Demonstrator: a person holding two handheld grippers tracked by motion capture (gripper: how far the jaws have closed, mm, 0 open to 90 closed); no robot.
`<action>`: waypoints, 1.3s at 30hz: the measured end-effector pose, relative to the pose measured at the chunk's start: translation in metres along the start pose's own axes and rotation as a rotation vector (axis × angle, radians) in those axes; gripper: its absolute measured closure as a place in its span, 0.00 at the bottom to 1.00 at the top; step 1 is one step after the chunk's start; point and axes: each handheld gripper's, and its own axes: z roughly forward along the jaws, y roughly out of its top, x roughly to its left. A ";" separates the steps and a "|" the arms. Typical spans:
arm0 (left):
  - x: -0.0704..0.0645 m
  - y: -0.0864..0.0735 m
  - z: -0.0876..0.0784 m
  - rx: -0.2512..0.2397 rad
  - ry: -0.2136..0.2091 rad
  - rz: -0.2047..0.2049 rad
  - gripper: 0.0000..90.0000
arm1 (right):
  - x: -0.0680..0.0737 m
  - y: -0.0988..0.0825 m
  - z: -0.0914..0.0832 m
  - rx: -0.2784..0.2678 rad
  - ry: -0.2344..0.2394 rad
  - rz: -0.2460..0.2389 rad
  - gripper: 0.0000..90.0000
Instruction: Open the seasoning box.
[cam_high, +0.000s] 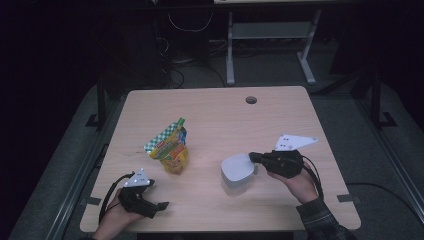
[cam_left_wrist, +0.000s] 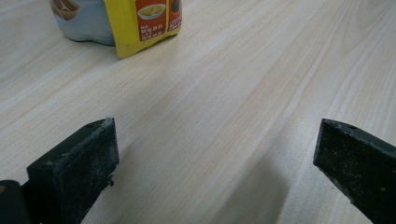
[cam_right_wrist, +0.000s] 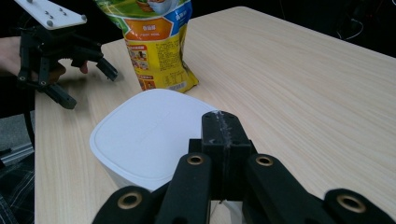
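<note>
The pale wooden table (cam_high: 280, 115) takes up most of the room in front of the person, bare apart from two things near its middle. The taller is a yellow and green snack pouch (cam_high: 171, 146) standing upright left of centre, with its spout pointing up and away. Right of it, well apart, sits a white lidded container (cam_high: 237, 171), squat with rounded corners, and that looks to be the thing being worked. The right gripper (cam_high: 254, 158) is at the container's right-hand rim, its jaws pressed flat together with nothing between them; in the right gripper view the closed tip (cam_right_wrist: 223, 128) lies over the near edge of the white lid (cam_right_wrist: 144, 133), though I cannot tell whether it touches or just hovers. My guess is a nudge or a press on the lid, so the tip should stay low and square to the rim, and the push should go slowly, since a light tub like this could tip or skate toward the pouch. The left gripper (cam_high: 162, 205) rests low at the near left corner, jaws spread wide over bare wood, and could steady the container's far side.
</note>
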 end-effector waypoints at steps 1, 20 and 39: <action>0.000 0.000 0.000 0.006 0.000 0.007 0.00 | 0.000 0.000 0.000 0.002 0.002 -0.001 1.00; -0.001 0.000 0.000 0.006 -0.002 0.000 0.00 | 0.001 -0.002 0.002 0.014 -0.007 -0.012 1.00; 0.000 0.000 0.000 0.009 -0.002 0.002 0.00 | -0.002 -0.003 0.002 0.015 -0.010 0.003 1.00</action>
